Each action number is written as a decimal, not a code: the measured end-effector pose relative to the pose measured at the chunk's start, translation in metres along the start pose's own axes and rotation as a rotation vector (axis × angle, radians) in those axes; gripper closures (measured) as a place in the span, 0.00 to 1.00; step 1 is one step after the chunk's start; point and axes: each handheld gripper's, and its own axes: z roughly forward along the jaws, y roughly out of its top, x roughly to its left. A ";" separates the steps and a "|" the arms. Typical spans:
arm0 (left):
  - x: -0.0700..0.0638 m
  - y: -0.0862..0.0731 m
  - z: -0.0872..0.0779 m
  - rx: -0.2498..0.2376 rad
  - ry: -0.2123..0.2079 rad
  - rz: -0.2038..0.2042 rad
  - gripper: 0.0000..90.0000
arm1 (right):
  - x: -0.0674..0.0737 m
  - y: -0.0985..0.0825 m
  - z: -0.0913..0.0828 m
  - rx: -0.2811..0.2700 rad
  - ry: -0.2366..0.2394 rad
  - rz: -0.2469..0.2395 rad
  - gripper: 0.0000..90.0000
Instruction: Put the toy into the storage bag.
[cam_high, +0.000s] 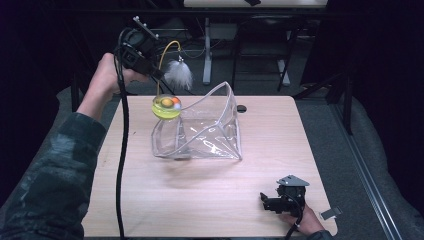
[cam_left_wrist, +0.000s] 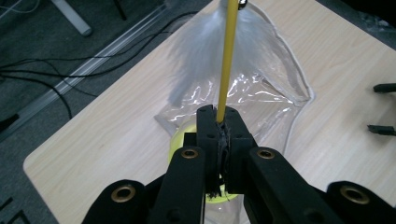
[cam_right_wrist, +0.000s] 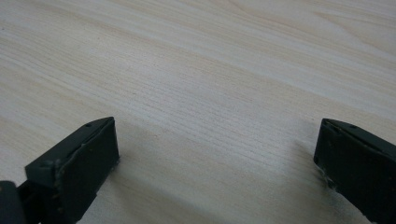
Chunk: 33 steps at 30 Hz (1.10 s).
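A toy on a thin yellow rod hangs over the table's far left. The rod bends over to a white feather tuft, and a yellow-green translucent ball with small coloured balls inside is at its lower end. My left gripper is shut on the rod just above the ball. The ball hangs at the left rim of a clear, crumpled plastic bag that stands open mid-table. My right gripper rests near the front right edge, open, with bare wood between its fingers.
The light wooden table has a small dark hole behind the bag. A small metal clip lies at the front right corner. A black cable trails from the left gripper. Desk legs and cables stand on the floor beyond.
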 end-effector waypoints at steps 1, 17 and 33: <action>-0.003 0.001 0.004 0.006 -0.010 0.008 0.98 | 0.000 0.000 0.000 0.000 0.000 0.000 0.00; -0.015 0.006 0.032 0.038 -0.064 0.036 0.98 | 0.000 0.000 0.000 0.000 -0.001 0.000 0.00; -0.028 -0.003 0.080 0.117 -0.127 0.058 0.98 | 0.000 0.000 0.000 0.000 -0.001 -0.002 0.00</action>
